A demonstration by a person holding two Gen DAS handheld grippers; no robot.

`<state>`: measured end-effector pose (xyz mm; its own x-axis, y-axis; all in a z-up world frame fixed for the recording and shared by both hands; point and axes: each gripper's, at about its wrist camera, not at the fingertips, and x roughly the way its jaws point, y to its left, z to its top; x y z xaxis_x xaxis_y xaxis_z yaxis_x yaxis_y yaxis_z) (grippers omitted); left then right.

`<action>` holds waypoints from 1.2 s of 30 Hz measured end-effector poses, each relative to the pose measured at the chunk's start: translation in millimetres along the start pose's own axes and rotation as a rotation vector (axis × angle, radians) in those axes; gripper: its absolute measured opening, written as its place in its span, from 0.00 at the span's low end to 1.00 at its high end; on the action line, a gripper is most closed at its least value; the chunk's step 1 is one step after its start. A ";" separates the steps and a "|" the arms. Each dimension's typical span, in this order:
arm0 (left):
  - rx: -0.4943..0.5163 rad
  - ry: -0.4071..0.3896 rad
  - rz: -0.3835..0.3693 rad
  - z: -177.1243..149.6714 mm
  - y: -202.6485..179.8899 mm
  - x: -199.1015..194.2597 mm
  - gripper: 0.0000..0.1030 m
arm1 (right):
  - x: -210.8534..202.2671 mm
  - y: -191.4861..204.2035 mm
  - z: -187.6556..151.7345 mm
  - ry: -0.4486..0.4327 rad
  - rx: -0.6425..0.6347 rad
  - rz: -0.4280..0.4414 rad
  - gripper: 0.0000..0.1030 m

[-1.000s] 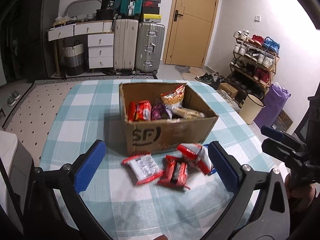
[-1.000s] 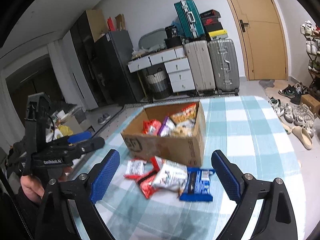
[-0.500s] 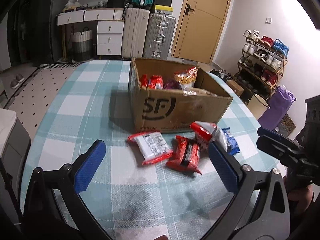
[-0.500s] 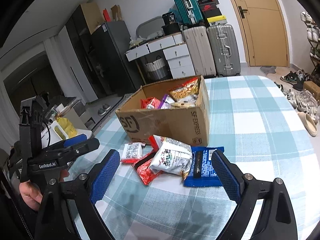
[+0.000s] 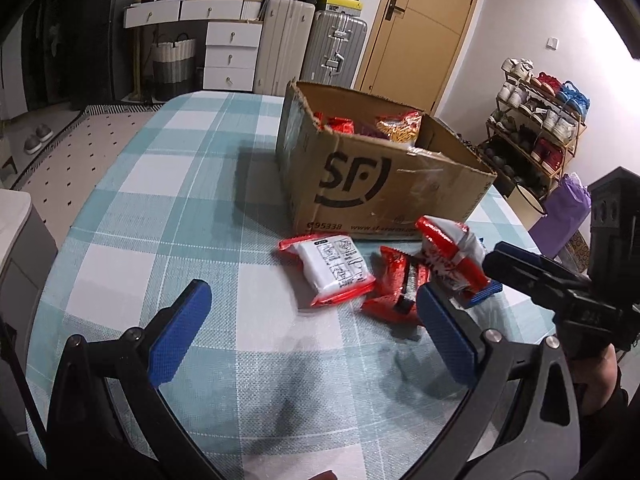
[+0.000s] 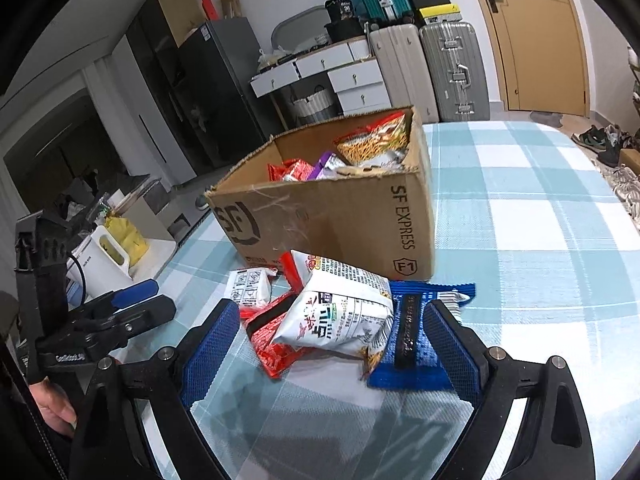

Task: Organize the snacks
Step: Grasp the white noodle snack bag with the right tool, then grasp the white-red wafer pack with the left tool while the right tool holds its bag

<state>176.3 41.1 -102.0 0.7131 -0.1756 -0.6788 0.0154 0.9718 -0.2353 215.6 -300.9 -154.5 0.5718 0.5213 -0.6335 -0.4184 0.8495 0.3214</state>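
Both tongs, left gripper and right gripper, are gaping wide, holding nothing, approaching packets; next, pinching one for the box at twelve o'clock.

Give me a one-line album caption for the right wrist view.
Open right gripper over loose snack packets lying before a cardboard box on a checked tablecloth.

We see a teal-and-white checked tabletop, a brown cardboard box printed black, red-and-white snack packets, a blue ridged wrapper, and blue gripper pads.
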 end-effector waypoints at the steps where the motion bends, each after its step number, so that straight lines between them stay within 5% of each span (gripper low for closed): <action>1: -0.003 0.003 0.002 -0.5 1.7 1.2 0.99 | 4.6 -0.1 0.7 0.003 -0.001 0.000 0.92; 9: -0.034 0.026 0.006 -1.5 17.6 14.6 0.99 | 32.5 -0.1 4.8 0.039 -0.008 -0.017 0.91; 13: -0.045 0.033 0.009 -2.9 23.2 18.9 0.99 | 42.5 2.4 4.1 0.048 -0.019 -0.019 0.71; 20: -0.048 0.032 0.012 -3.6 26.4 19.6 0.99 | 42.3 -1.3 1.3 0.040 0.013 0.006 0.55; 36: -0.017 0.042 0.023 3.2 15.4 21.7 0.99 | -8.1 -7.5 -8.1 -0.055 0.062 0.047 0.54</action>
<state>194.2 52.8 -118.2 0.6829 -0.1599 -0.7128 -0.0129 0.9730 -0.2306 208.4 -312.1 -157.5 0.5908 0.5632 -0.5776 -0.4022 0.8263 0.3943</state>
